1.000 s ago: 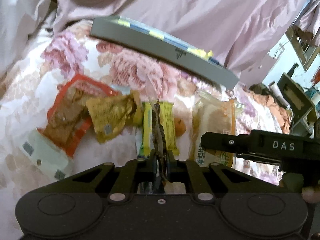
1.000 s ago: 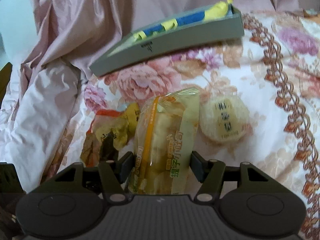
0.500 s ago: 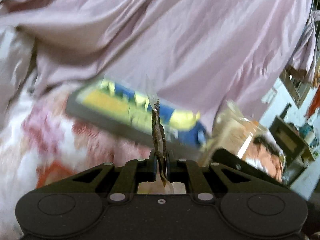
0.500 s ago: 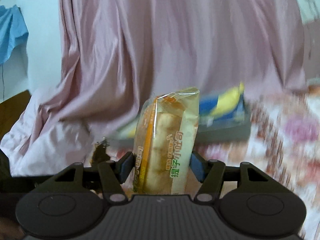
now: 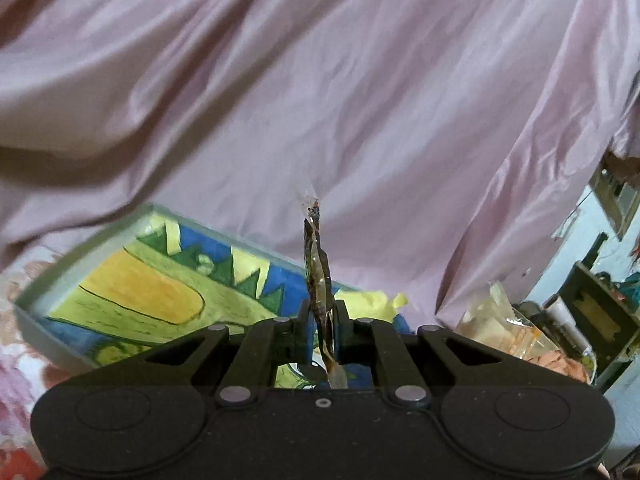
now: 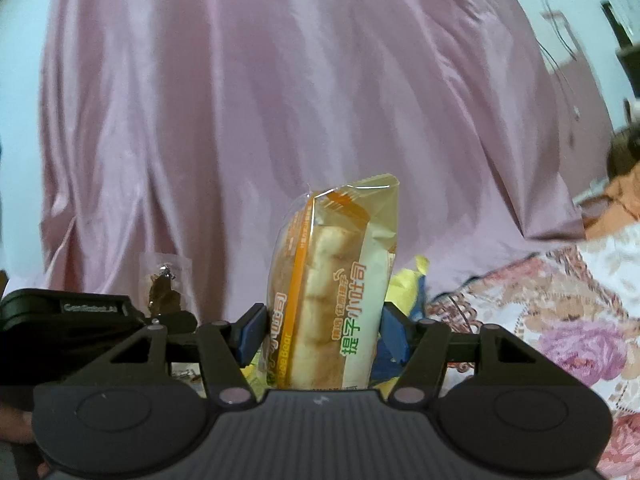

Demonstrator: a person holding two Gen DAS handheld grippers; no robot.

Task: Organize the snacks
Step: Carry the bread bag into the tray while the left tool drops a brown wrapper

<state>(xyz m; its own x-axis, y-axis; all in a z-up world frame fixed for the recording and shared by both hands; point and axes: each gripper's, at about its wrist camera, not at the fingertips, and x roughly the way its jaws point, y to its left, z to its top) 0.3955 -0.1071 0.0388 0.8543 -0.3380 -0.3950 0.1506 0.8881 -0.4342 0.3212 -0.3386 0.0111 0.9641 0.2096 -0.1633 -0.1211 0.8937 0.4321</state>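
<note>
Above the shallow grey cardboard tray with a yellow, green and blue printed floor (image 5: 132, 300), the left tool (image 5: 322, 330) pinches a thin clear-wrapped brown snack (image 5: 318, 276) edge-on and upright, while the right tool (image 6: 322, 332) clamps a clear-and-orange bread packet (image 6: 332, 280) lengthwise upright, presumably for dropping in.

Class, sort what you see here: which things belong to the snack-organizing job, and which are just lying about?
Part of the job:
left gripper, shut on a thin snack packet
right gripper, shut on the bread pack
box, a likely target

Just lying about:
pink cloth
floral bedspread
</note>
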